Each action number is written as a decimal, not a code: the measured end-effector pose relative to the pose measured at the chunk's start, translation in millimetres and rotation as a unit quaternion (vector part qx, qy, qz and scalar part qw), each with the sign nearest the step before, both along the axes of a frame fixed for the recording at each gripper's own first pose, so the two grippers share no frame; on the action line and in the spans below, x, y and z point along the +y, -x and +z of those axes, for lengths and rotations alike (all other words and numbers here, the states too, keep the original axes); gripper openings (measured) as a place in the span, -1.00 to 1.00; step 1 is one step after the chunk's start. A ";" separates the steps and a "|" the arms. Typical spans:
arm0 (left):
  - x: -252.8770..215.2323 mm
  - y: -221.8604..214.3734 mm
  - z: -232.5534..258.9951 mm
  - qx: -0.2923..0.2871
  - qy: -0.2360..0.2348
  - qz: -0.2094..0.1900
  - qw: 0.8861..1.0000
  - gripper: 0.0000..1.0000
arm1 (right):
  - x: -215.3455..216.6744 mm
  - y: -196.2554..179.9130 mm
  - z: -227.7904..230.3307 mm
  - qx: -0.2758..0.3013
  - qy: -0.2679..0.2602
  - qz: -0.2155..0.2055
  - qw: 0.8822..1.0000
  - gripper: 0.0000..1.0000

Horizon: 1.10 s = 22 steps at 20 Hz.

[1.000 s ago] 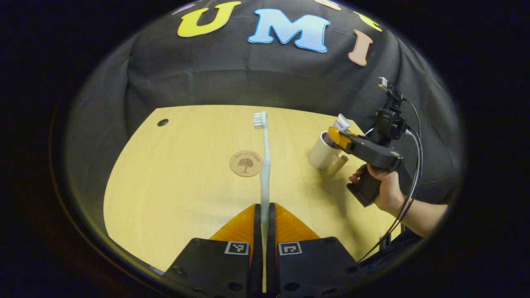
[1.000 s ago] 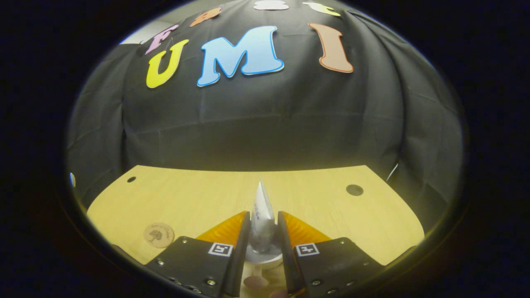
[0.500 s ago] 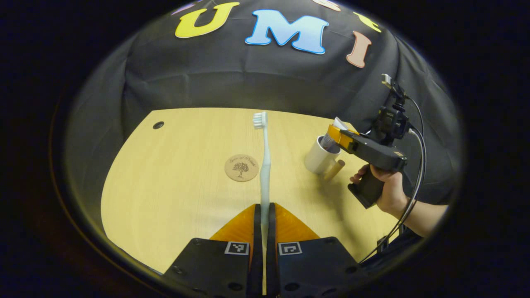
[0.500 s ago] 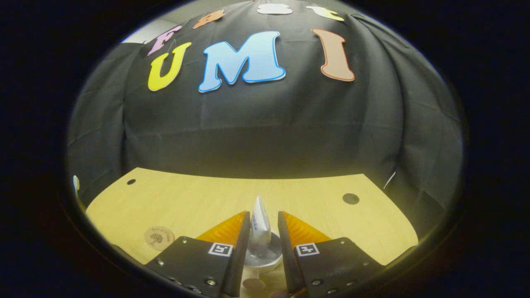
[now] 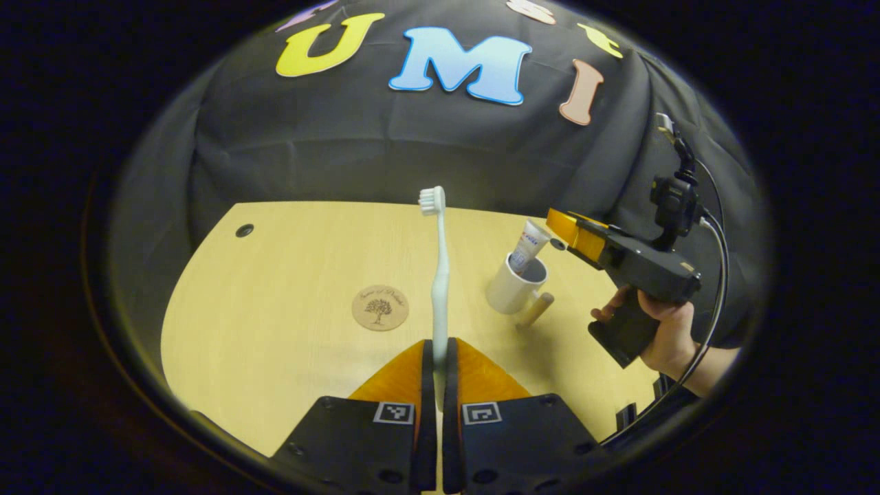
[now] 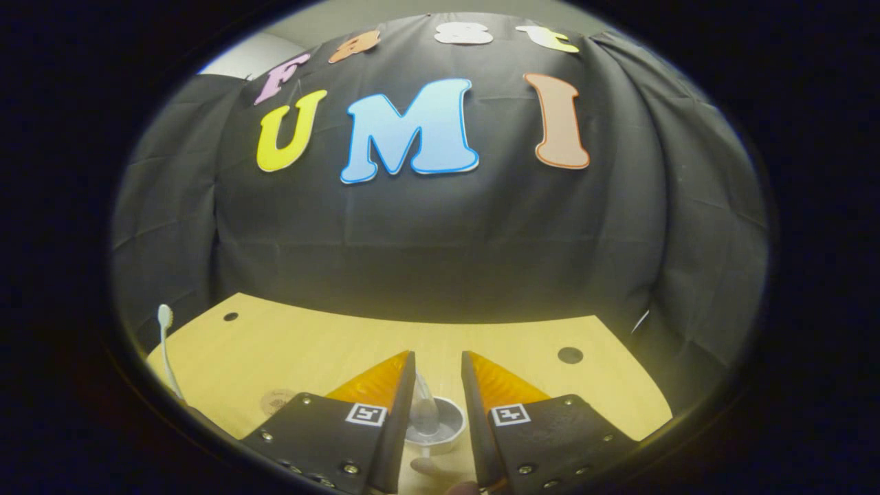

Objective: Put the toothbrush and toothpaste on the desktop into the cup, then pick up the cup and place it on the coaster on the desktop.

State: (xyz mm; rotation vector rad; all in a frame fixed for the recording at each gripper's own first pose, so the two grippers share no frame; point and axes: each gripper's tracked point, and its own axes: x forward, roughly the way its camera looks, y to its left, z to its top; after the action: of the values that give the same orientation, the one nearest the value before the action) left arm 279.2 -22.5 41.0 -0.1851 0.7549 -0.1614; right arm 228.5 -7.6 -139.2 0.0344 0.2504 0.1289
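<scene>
left gripper (image 5: pixel 437 357) clamps pale toothbrush (image 5: pixel 438 275) | right gripper (image 6: pixel 438 385) parted, empty | toothpaste tube (image 5: pixel 528 244) in white mug (image 5: pixel 512 289) | lower brush handle-first beside tube

The left gripper (image 5: pixel 437 357) points to 12 o'clock in the left gripper view, fingers pressed nearly together. At 3 o'clock there, a hand (image 5: pixel 658 330) holds the right gripper (image 5: pixel 560 225) by its grip, aimed toward 10 o'clock. The right gripper's fingers (image 6: pixel 402 385) stand apart.

Dim booth, warm light on the desktop (image 5: pixel 275 289), edges fisheye-bent and dark.
</scene>
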 end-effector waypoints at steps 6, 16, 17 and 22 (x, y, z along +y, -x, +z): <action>-20.4 -28.2 16.0 -0.035 0.019 -0.017 0.999 -0.77 | -15.7 37.7 28.1 -0.007 -0.002 -0.009 1.000 -0.19; -63.1 -96.0 41.9 -0.112 0.037 -0.045 0.992 -0.77 | -58.9 88.0 37.6 0.003 0.009 -0.037 0.999 -0.19; -67.3 -102.7 41.6 -0.119 0.038 -0.047 0.991 -0.78 | -62.0 90.7 35.7 0.005 0.011 -0.039 0.999 -0.19; -89.9 -132.2 34.7 -0.139 0.050 -0.052 0.988 -0.78 | -81.6 109.7 21.1 0.021 0.014 -0.051 0.998 -0.16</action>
State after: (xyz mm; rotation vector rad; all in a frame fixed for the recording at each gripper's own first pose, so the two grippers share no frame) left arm 411.3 -112.4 75.7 -0.2124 0.4779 -0.3183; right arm 118.8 -89.1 -118.1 0.0217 0.2911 0.0242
